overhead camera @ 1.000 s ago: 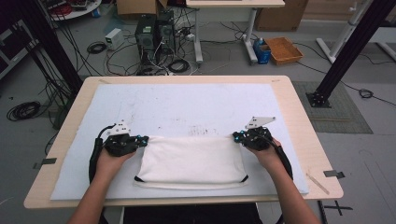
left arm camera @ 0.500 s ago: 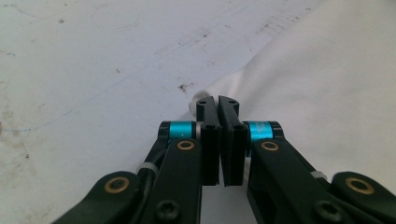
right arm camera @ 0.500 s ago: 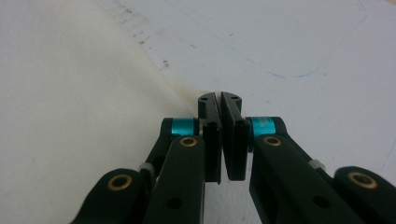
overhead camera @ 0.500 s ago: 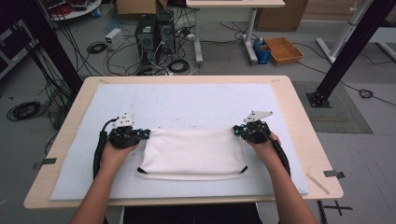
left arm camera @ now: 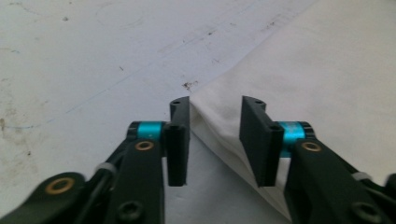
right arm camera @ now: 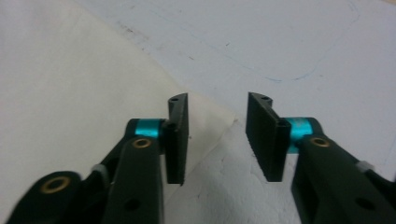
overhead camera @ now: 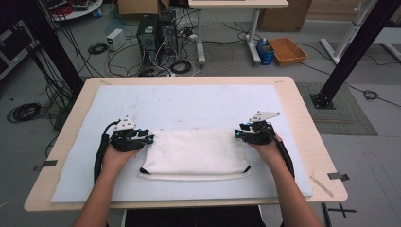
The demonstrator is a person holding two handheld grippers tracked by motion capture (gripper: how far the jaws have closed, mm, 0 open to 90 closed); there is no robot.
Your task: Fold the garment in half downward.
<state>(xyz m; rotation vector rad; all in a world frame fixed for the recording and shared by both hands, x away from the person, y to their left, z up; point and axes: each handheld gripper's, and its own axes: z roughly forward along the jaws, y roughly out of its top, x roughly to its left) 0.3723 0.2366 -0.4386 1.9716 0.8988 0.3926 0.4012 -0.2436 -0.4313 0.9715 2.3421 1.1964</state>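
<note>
Folded white cloth (overhead camera: pixel 195 154) lies flat on the pale mat (overhead camera: pixel 189 106) that covers the wooden table (overhead camera: pixel 302 118), near the person's edge. At its far left corner sits the left gripper (left arm camera: pixel 215 140), jaws parted astride that corner. At the far right corner, the right gripper (right arm camera: pixel 217 137) is likewise spread wide, the cloth's corner between its jaws.
</note>
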